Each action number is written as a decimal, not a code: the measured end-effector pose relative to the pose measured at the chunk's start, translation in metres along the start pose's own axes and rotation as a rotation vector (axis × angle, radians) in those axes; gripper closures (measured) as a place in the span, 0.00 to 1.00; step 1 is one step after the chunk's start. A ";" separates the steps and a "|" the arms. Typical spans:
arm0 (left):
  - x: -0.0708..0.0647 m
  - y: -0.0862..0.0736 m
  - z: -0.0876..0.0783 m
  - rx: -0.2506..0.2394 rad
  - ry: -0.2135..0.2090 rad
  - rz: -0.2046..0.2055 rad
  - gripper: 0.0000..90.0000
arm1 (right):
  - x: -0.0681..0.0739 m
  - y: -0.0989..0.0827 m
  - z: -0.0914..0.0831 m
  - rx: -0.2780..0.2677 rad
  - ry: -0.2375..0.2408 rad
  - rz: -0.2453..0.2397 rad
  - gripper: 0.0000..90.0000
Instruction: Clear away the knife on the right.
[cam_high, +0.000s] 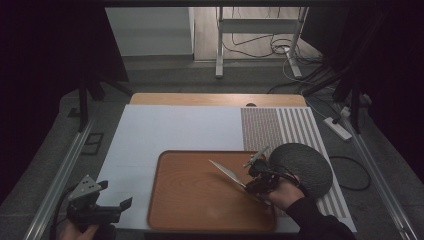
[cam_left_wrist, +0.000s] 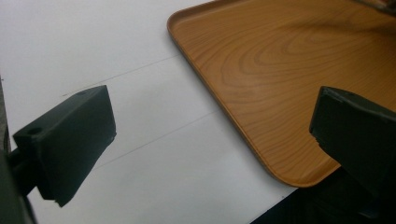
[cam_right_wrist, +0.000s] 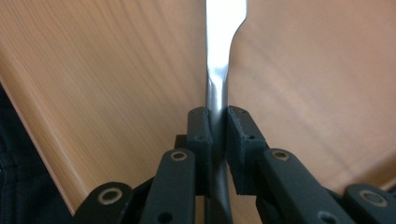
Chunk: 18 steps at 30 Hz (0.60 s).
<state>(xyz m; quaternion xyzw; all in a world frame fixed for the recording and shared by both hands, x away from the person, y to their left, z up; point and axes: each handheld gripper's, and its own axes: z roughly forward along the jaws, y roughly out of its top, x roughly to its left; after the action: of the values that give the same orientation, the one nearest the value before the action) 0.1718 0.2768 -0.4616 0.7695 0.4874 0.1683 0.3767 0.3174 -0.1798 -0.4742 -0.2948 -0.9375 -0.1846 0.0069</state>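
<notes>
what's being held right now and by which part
The right gripper clamps a metal knife by its slim handle, over the wooden tray. The left gripper holds nothing.

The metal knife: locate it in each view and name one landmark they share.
High view: the knife slants over the tray's right half, held by the right tool.
Left gripper view: not visible.
Right gripper view: centre, handle clamped between the jaws.
Shared landmark: the wooden tray.

A shiny silver metal knife (cam_right_wrist: 219, 56) lay over an orange-brown wood-grain tray (cam_high: 190, 200); the table mat (cam_high: 165, 130) was plain white, with a brown dotted-and-striped panel (cam_high: 280, 127)
</notes>
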 end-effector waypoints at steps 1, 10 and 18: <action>0.000 0.000 0.000 0.000 0.000 0.001 0.01 | 0.001 -0.001 0.003 0.015 -0.002 -0.001 0.89; 0.000 0.000 0.000 0.000 0.001 0.001 0.01 | 0.006 -0.001 0.018 0.073 0.015 -0.032 0.79; -0.001 0.000 0.000 0.006 0.003 0.007 0.01 | 0.016 0.020 0.013 -0.006 0.060 -0.173 1.00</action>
<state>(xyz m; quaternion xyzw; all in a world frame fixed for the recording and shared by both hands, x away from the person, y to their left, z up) 0.1720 0.2759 -0.4616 0.7721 0.4859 0.1693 0.3729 0.3163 -0.1508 -0.4771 -0.2070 -0.9583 -0.1960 0.0182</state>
